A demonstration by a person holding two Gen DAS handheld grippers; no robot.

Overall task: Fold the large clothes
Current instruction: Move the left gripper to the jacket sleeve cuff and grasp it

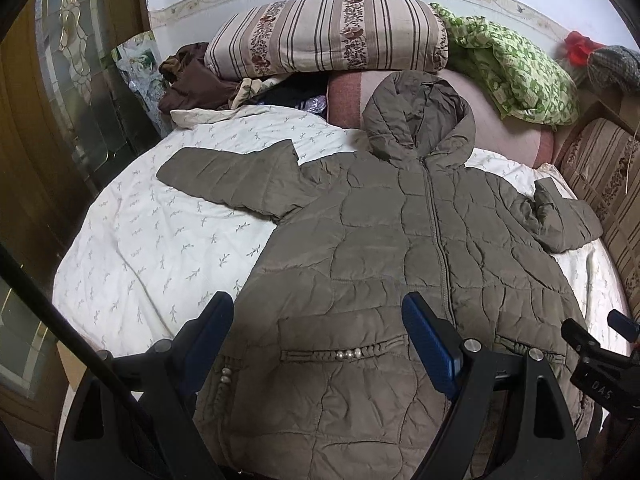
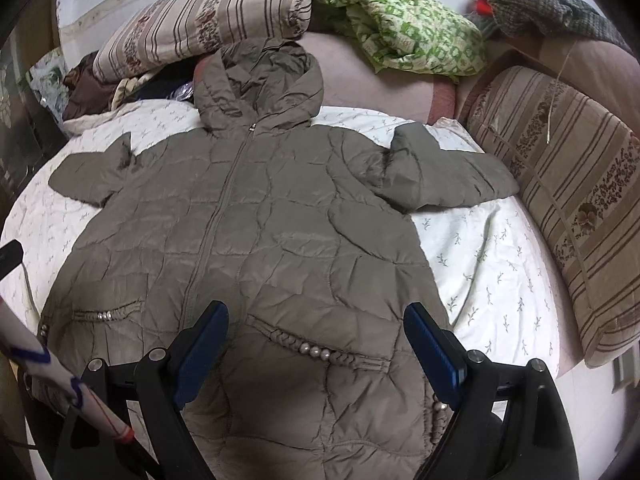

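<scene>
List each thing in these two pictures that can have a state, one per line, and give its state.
Jacket: spread flat, front up, not yet folded.
Zip: closed.
Hood: lying open above the collar.
Sleeves: spread outward, one bent at its end.
Left claw: open, holding nothing.
Right claw: open, holding nothing.

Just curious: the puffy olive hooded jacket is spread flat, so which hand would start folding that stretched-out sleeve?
Probably left. The left gripper, open, hovers nearest the straight sleeve of the olive quilted jacket.
</scene>
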